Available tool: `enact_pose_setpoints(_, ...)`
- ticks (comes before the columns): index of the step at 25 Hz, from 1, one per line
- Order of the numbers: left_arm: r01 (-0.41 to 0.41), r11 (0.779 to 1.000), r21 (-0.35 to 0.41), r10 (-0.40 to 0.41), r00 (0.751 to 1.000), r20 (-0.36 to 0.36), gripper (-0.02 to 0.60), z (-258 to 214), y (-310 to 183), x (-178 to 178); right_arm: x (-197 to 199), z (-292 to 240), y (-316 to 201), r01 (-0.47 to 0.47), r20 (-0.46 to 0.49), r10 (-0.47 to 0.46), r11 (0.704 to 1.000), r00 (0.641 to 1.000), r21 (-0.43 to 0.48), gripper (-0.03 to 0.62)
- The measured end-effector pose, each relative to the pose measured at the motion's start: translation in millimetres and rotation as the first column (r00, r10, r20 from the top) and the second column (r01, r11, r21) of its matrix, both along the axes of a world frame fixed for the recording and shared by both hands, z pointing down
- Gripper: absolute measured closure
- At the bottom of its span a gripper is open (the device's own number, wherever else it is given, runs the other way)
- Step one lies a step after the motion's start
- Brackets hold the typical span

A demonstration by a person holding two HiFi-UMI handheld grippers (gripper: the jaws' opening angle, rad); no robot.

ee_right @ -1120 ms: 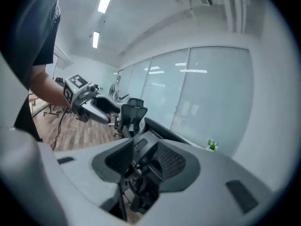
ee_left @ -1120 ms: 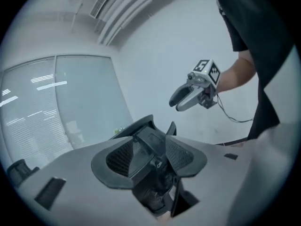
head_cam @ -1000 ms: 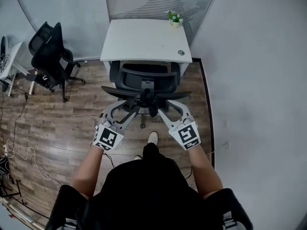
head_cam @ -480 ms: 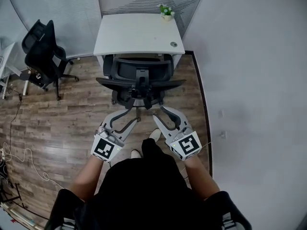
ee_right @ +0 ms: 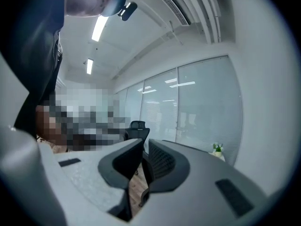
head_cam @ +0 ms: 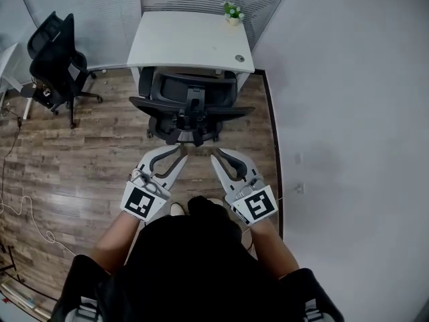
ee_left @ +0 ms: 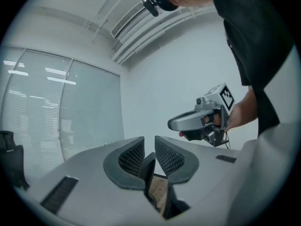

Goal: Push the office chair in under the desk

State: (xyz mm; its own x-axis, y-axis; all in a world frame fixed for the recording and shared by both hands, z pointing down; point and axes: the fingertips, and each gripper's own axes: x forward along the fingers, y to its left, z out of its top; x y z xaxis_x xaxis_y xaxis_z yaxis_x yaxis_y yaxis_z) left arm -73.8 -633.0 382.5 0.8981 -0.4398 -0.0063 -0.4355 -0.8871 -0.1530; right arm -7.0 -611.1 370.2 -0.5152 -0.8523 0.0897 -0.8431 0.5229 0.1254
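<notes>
Black and spare, a second chair stands far left on the plank floor. Next is the left gripper, near the office chair but apart from it. Its jaws have just been closing to a slim gap; a dark chair part shows through it, seemingly beyond the pads rather than pinched. At centre the office chair has its seat tucked under the white desk, backrest toward the person. The right gripper mirrors the left, jaws likewise narrowed, clamping nothing. A potted plant stands at the desk's far right corner.
</notes>
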Motion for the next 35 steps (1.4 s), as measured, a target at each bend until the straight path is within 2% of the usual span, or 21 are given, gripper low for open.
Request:
enact_pose_setpoints(4, -0.008, 1.0, 0.0, 0.008, 1.0, 0.004, 0.552, -5, 0, 5, -1, -5, 3, 0.013, -0.001, -0.013, 1.0, 1.0, 0.014, 0.59)
enact_pose_setpoints(9, -0.016, 1.0, 0.019, 0.016, 1.0, 0.002, 0.585, -10, 6, 12, 3, -8, 2, 0.015, 0.021, -0.015, 1.0, 1.0, 0.011, 0.592)
enact_pose_setpoints(25, 0.004, 1.0, -0.007, -0.004, 1.0, -0.006, 0.586, -10, 14, 9, 1, -16, 14, 0.022, 0.051, -0.024, 0.999, 0.998, 0.025, 0.592)
enact_pose_setpoints(35, -0.003, 1.0, 0.018, 0.002, 1.0, 0.024, 0.586, -13, 22, 13, 1, -19, 20, 0.019, 0.067, -0.021, 0.999, 0.998, 0.034, 0.592)
